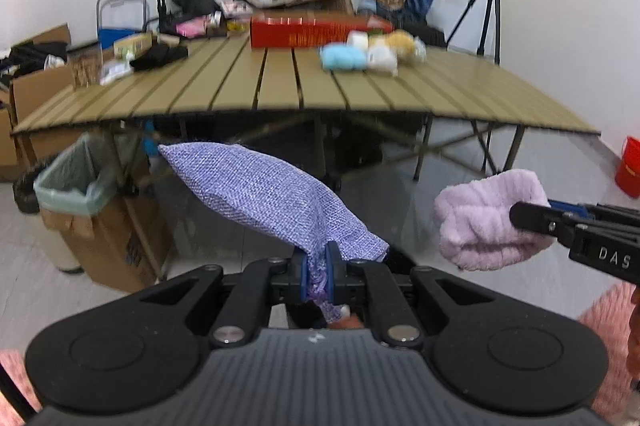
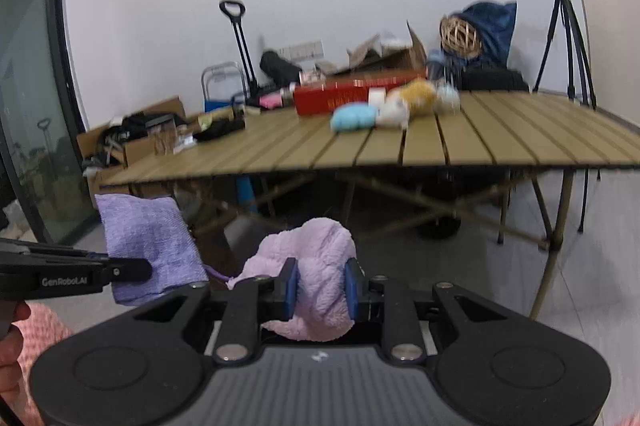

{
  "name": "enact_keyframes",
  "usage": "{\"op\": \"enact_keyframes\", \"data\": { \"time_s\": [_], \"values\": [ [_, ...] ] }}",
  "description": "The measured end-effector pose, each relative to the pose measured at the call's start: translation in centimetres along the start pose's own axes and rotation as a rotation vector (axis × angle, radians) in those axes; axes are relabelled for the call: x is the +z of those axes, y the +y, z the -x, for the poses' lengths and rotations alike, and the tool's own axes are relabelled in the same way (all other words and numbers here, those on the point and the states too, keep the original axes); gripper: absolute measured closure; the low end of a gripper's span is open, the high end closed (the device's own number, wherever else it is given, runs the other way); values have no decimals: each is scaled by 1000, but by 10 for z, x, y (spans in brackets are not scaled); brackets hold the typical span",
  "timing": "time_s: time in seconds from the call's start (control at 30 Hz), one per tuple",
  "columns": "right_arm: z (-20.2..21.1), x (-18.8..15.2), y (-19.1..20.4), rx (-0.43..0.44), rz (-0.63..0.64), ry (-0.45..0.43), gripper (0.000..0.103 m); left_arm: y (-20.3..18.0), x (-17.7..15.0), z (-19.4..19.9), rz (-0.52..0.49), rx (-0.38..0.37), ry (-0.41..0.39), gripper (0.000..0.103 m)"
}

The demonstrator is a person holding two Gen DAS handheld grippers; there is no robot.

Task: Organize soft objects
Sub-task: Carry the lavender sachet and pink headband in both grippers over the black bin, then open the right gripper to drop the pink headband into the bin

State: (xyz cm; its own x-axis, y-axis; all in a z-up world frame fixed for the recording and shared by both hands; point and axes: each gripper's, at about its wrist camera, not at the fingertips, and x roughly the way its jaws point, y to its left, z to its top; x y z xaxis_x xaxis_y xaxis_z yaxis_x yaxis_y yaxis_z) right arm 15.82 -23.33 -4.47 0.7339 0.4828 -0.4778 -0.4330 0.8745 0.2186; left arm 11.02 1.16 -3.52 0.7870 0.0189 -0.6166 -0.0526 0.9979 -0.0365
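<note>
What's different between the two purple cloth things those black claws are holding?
The woven purple cloth in the left gripper is a deeper violet with a flat, coarse weave; the fluffy lilac towel in the right gripper is paler and plush. The woven cloth is pinched thin at one end and sticks out like a flap; the towel is bunched into a thick wad that keeps the jaws apart. Both are soft and held off the table.

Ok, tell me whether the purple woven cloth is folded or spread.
Folded: the purple woven cloth hangs doubled over from the shut left tongs, pinched at one bunched end.
</note>
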Motion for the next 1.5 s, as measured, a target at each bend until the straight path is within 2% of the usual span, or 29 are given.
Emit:
{"op": "enact_keyframes", "data": {
  "time_s": [0.27,0.6,0.97,1.23,1.33,1.5],
  "values": [
    [-5,-41,2,0,-29,147,80,12,-39,-6,9,9,107,94],
    [-14,-75,12,-9,1,276,80,6,-61,-21,-9,7,188,94],
    [-30,-87,19,-29,37,364,80,13,-76,-41,-2,6,258,94],
    [-49,-97,21,-31,38,452,80,21,-86,-64,32,-21,369,94],
    [-56,-98,19,-23,28,462,80,22,-88,-71,37,-33,396,94],
    [-68,-91,15,-14,15,453,80,24,-83,-76,37,-28,388,94]
  ]
}}
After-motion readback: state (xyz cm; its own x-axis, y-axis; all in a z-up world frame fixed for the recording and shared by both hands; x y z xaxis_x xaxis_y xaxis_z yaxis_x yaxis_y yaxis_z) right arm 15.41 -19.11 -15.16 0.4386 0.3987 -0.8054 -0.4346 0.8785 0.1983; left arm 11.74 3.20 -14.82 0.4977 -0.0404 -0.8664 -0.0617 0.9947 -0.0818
